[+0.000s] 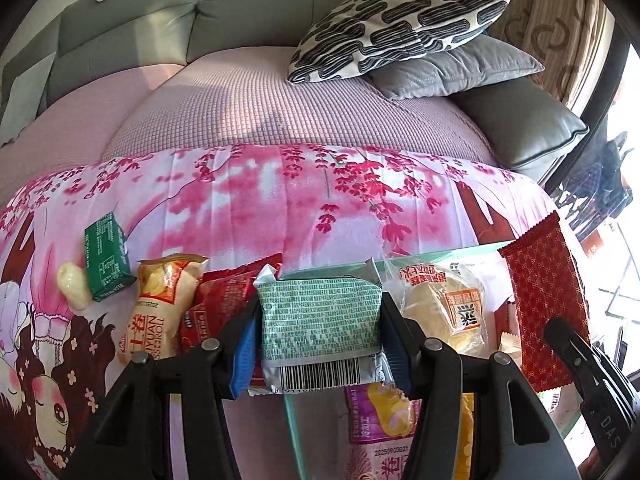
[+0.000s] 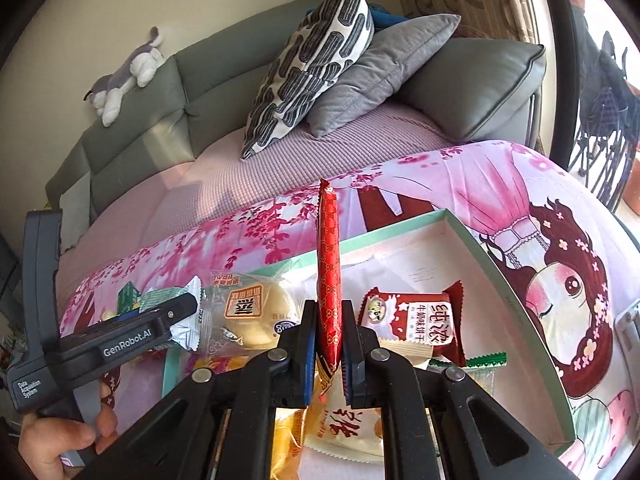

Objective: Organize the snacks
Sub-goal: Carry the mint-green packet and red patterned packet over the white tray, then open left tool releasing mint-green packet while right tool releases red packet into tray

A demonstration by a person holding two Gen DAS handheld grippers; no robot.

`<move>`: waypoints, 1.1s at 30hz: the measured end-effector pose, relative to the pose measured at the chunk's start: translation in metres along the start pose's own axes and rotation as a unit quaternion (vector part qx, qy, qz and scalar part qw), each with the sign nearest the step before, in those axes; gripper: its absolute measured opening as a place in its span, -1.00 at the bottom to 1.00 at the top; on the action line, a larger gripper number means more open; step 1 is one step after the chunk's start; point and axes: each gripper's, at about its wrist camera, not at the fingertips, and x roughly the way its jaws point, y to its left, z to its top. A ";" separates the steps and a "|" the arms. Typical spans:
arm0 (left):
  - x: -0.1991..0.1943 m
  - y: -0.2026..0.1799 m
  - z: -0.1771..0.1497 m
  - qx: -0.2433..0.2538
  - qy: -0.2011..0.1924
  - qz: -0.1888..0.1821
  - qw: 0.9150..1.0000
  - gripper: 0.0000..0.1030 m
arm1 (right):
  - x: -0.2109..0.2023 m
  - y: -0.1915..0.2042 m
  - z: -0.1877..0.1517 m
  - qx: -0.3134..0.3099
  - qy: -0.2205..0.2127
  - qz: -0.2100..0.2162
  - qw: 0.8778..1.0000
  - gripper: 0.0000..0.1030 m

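Observation:
My left gripper (image 1: 320, 336) is shut on a green-and-silver snack packet (image 1: 320, 316), held flat between its blue pads above the near left corner of a mint-green box (image 1: 440, 254). My right gripper (image 2: 330, 344) is shut on a red patterned packet (image 2: 329, 272), held edge-on and upright over the box (image 2: 500, 264). Inside the box lie a bread packet (image 2: 252, 312), a dark red biscuit packet (image 2: 420, 320) and a few more packets under the grippers. Outside it, to the left, lie an egg-roll packet (image 1: 160, 304), a red packet (image 1: 224, 300), a small green carton (image 1: 106, 258) and a pale candy (image 1: 74, 286).
Everything rests on a pink cherry-blossom cloth (image 1: 280, 200) spread over a low surface. Behind it stands a grey sofa (image 1: 140, 40) with a patterned pillow (image 1: 396, 28), a grey cushion and a plush toy (image 2: 124, 80). A hand (image 2: 60, 440) grips the left gripper's handle.

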 end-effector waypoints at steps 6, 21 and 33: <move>0.003 -0.014 0.001 0.011 0.004 -0.010 1.000 0.10 | -0.001 -0.007 0.000 0.009 0.002 -0.007 1.000 -0.79; 0.020 -0.018 0.000 0.009 0.026 -0.007 1.000 0.10 | 0.000 -0.019 0.000 0.019 0.010 -0.036 0.999 -0.79; 0.016 -0.019 -0.001 -0.001 0.029 0.000 1.000 0.13 | 0.002 -0.024 0.000 0.008 0.013 -0.086 0.996 -0.79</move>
